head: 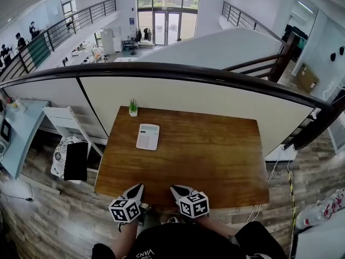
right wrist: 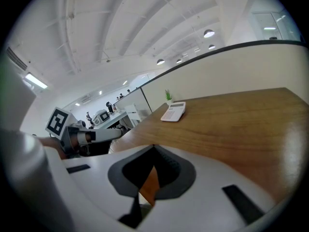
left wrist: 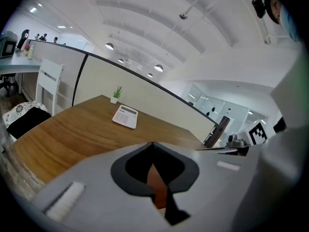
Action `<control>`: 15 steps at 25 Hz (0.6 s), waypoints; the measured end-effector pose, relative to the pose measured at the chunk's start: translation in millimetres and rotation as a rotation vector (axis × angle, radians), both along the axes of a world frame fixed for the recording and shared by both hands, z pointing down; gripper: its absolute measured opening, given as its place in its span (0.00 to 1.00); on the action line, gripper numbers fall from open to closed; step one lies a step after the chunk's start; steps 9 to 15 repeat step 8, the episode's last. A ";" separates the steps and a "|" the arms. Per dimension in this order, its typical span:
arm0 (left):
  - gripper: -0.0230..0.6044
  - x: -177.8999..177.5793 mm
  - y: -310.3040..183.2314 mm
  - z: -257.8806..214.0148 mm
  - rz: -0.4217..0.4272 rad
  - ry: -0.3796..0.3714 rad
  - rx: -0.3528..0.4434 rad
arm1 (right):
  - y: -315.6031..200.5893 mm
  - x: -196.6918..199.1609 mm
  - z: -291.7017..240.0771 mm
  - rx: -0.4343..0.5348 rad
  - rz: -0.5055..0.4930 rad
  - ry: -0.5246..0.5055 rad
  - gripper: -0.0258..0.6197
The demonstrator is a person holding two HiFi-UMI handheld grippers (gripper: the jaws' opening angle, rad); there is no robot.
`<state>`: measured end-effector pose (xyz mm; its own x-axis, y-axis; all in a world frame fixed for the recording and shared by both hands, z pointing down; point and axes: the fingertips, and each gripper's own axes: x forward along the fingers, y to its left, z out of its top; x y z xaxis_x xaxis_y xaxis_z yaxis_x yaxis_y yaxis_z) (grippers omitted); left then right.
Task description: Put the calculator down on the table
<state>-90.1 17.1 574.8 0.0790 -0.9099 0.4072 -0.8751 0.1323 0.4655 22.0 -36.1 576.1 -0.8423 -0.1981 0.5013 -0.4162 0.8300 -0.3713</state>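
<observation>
A white calculator (head: 147, 136) lies flat on the brown wooden table (head: 215, 161), toward its far left. It also shows in the left gripper view as the calculator (left wrist: 125, 116) and in the right gripper view as the calculator (right wrist: 173, 111). My left gripper (head: 138, 188) and right gripper (head: 175, 189) sit side by side at the table's near edge, far from the calculator. Both are shut with nothing between the jaws; the left gripper (left wrist: 152, 144) and the right gripper (right wrist: 153, 146) show their tips meeting.
A small potted plant (head: 132, 108) stands at the table's far left corner, just beyond the calculator. A white chair (head: 67, 124) and a seat with a dark cushion (head: 71, 160) stand left of the table. A cream partition (head: 215, 104) runs behind it.
</observation>
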 end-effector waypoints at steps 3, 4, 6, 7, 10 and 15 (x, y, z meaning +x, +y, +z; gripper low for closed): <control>0.05 -0.4 0.0 -0.7 -0.002 0.001 0.004 | 0.2 0.3 -0.1 0.001 0.002 0.003 0.06; 0.05 -1.1 -0.1 -0.1 -0.003 0.001 0.005 | 0.1 -0.1 0.4 0.002 0.002 0.004 0.06; 0.05 -2.2 -0.2 1.0 -0.006 0.002 0.008 | 0.1 -1.3 1.8 0.004 0.001 0.007 0.06; 0.05 -2.6 -0.4 1.3 -0.008 0.003 0.009 | 0.2 -2.1 2.3 0.005 -0.001 0.008 0.06; 0.05 -3.1 -0.6 1.5 -0.009 0.003 0.009 | 0.2 -3.0 2.8 0.006 -0.002 0.009 0.06; 0.05 -3.1 -0.6 1.5 -0.009 0.003 0.009 | 0.2 -3.0 2.8 0.006 -0.002 0.009 0.06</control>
